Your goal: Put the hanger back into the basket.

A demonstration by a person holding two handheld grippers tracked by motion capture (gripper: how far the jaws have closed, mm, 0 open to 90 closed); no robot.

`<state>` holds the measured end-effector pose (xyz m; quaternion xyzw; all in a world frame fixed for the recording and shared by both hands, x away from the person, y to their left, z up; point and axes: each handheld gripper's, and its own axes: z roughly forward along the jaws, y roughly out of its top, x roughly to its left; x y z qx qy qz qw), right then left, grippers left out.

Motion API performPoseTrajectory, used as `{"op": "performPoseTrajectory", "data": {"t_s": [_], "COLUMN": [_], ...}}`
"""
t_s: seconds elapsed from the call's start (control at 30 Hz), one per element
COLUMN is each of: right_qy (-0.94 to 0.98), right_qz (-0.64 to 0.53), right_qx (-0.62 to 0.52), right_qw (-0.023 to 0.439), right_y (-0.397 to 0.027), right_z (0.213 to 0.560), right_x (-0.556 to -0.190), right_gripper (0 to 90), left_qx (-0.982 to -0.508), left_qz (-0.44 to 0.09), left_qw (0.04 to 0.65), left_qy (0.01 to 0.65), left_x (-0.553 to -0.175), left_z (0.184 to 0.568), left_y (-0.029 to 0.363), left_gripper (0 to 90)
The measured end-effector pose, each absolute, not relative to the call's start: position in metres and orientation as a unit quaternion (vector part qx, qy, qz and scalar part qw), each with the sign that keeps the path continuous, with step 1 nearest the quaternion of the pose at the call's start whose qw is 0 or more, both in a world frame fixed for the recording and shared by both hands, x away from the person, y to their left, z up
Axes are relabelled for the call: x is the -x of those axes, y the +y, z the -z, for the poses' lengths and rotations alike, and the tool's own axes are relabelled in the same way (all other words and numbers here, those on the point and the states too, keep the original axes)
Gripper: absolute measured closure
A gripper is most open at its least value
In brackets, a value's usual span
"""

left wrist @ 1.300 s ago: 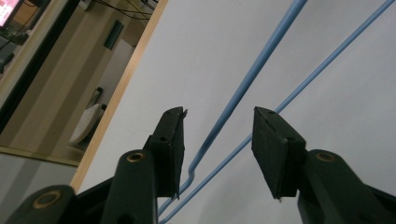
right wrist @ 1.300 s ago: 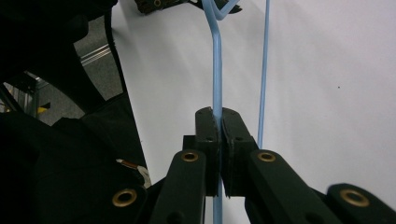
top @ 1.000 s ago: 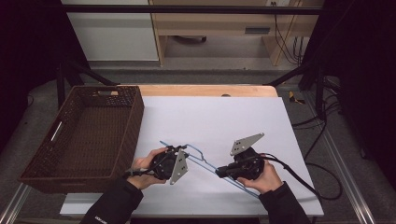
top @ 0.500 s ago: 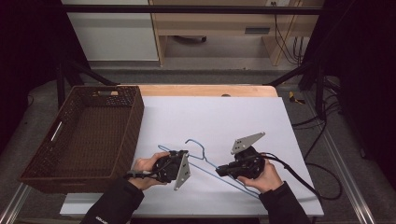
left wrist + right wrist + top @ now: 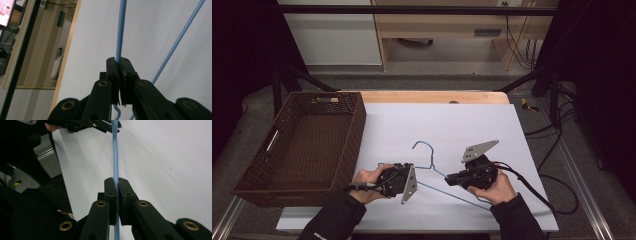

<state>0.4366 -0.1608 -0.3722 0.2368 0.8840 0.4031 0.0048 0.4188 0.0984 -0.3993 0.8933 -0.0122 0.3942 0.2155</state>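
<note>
A blue wire hanger [image 5: 430, 165] is held between both grippers over the white table top [image 5: 442, 125], its hook [image 5: 424, 145] pointing away from the person. My left gripper [image 5: 411, 180] is shut on one wire of it; in the left gripper view the jaws pinch that wire [image 5: 119, 37] at the left gripper's tips [image 5: 118, 63], and a second wire [image 5: 175, 42] runs beside it. My right gripper [image 5: 449, 178] is shut on the hanger's long wire [image 5: 115, 152], pinched at the right gripper's tips [image 5: 115, 182]. The left gripper [image 5: 110, 127] shows at the top of the right gripper view.
A dark brown woven basket [image 5: 354, 131], with nothing in it, stands on the table's left side. A wooden strip [image 5: 432, 96] runs along the far edge. Black cables [image 5: 542, 185] trail off the right gripper over the table's right side.
The hanger has shifted to the right and away from the person, its hook rising. The left gripper has moved right with it. Both grippers have stayed shut on the wire.
</note>
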Motion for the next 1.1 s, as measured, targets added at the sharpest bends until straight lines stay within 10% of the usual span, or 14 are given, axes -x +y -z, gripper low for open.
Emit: {"op": "performPoseTrajectory", "data": {"t_s": [0.8,1.1], "right_qy": [0.781,0.764], "right_qz": [-0.481,-0.478], "right_qx": [-0.33,-0.365], "right_qw": [0.223,0.233], "right_y": [-0.227,-0.246], "right_z": [0.358,0.37], "right_x": [-0.429,-0.418], "right_gripper": [14.5,7.2], "left_qx": [-0.9,-0.893], "left_qz": [-0.362,-0.363], "left_qw": [0.177,0.169], "left_qy": [0.165,0.207], "left_x": [-0.444,-0.451], "left_z": [0.375,0.358], "left_y": [0.084,0.083], "left_gripper": [87.3,87.3]}}
